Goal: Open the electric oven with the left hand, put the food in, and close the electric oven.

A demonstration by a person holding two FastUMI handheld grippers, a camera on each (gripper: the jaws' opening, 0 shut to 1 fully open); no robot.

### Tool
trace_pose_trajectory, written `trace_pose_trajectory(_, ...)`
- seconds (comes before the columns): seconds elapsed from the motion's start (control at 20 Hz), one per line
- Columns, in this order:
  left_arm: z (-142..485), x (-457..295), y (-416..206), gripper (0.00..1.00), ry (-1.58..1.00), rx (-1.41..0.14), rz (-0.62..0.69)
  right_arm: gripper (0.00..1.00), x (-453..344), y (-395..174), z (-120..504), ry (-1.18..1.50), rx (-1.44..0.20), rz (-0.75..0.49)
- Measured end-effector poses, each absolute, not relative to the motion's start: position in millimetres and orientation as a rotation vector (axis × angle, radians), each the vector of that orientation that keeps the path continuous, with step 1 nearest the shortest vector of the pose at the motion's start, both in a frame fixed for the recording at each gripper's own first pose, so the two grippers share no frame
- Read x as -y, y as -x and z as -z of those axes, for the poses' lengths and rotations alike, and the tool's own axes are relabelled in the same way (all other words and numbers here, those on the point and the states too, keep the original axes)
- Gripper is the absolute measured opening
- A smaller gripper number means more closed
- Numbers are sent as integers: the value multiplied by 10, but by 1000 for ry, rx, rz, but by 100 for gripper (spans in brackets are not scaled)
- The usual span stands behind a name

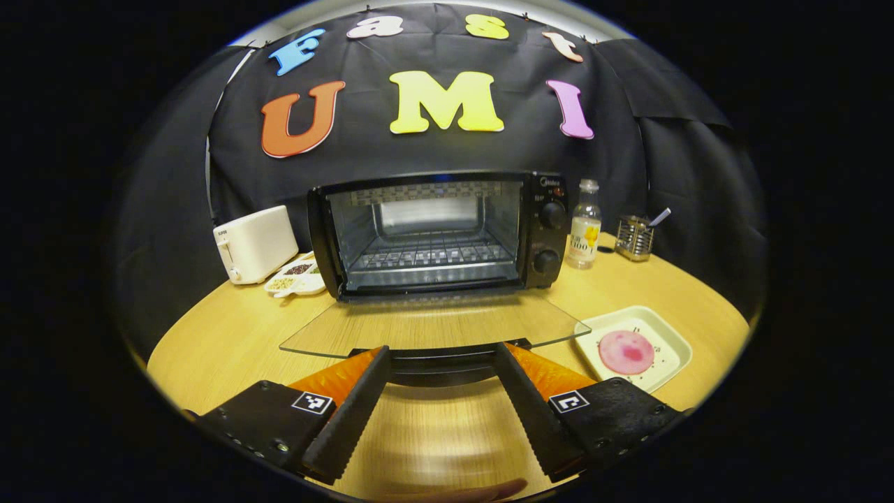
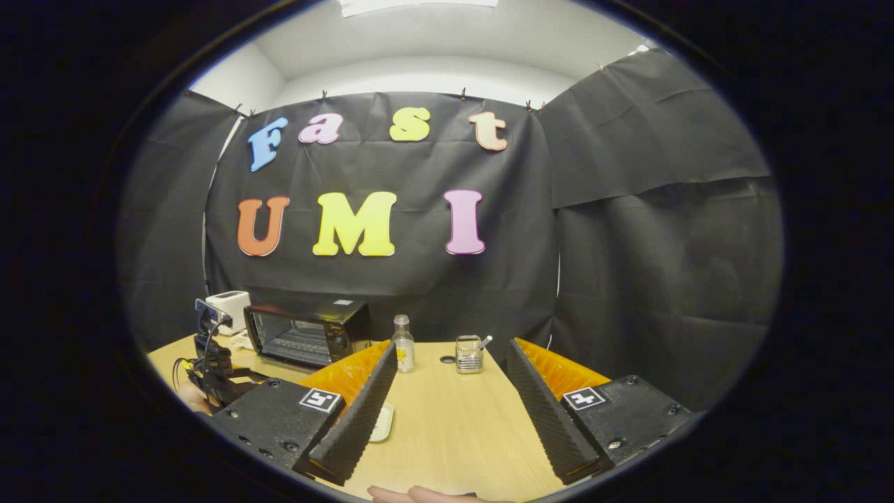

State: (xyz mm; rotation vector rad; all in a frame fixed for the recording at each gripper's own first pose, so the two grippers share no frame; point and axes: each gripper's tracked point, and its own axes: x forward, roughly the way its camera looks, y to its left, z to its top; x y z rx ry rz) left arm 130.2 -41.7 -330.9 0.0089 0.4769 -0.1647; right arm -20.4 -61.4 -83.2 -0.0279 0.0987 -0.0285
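Observation:
The black electric oven (image 1: 436, 234) stands at the back of the table with its glass door (image 1: 433, 325) folded down flat and the wire rack bare inside. My left gripper (image 1: 441, 351) is open, its fingertips on either side of the door's dark handle (image 1: 440, 367) at the front edge. A round pink piece of food (image 1: 626, 351) lies on a white square plate (image 1: 670, 335) to the right of the door. My right gripper (image 2: 450, 347) is open and holds nothing above the table, with the oven (image 2: 307, 332) far to its left and the left gripper (image 2: 209, 367) in front of it.
A white toaster (image 1: 255, 243) and a divided dish of seeds (image 1: 297, 276) sit left of the oven. A small bottle (image 1: 585, 225) and a metal mesh cup (image 1: 634, 237) stand to its right. The plate's edge (image 2: 383, 423) shows by my right gripper's left finger.

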Motion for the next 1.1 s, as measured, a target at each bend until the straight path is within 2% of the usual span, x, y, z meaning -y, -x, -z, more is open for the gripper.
trace_pose_trajectory(0.1, 3594, 442, -1221, 96, -34, -564, 174, 96, 576, 187, 890, 17, -121, 23)
trace_pose_trajectory(0.2, 3580, 458, -1237, 97, -34, -545, 172, 100, 527, 163, 945, 9, -140, 9)
trace_pose_trajectory(0.3, 3584, 443, -1204, 96, -14, -558, 168, 96, 499, 152, 979, 5, -154, 1)
trace_pose_trajectory(0.55, 3538, 431, -1204, 96, 27, -540, 154, 96, 458, 86, 1089, 17, -182, 1)
trace_pose_trajectory(0.65, 3551, 392, -1180, 96, 39, -552, 143, 100, 426, 9, 1159, 27, -200, -7)
trace_pose_trajectory(0.7, 3543, 359, -1158, 94, 42, -550, 128, 96, 399, -45, 1249, 41, -222, -14)
trace_pose_trajectory(0.75, 3475, 302, -1160, 94, 47, -532, 109, 100, 385, -98, 1369, 55, -253, -11)
trace_pose_trajectory(0.9, 3153, 252, -1082, 94, 67, -456, 101, 100, 364, -295, 1740, 68, -346, -7)
trace_pose_trajectory(0.95, 3014, 239, -1043, 94, 74, -427, 101, 96, 341, -358, 1884, 67, -387, -10)
trace_pose_trajectory(1.0, 2862, 214, -1000, 94, 78, -391, 99, 100, 318, -423, 2021, 63, -427, -19)
trace_pose_trajectory(1.1, 2576, 145, -907, 94, 73, -324, 87, 96, 271, -556, 2242, 47, -491, -32)
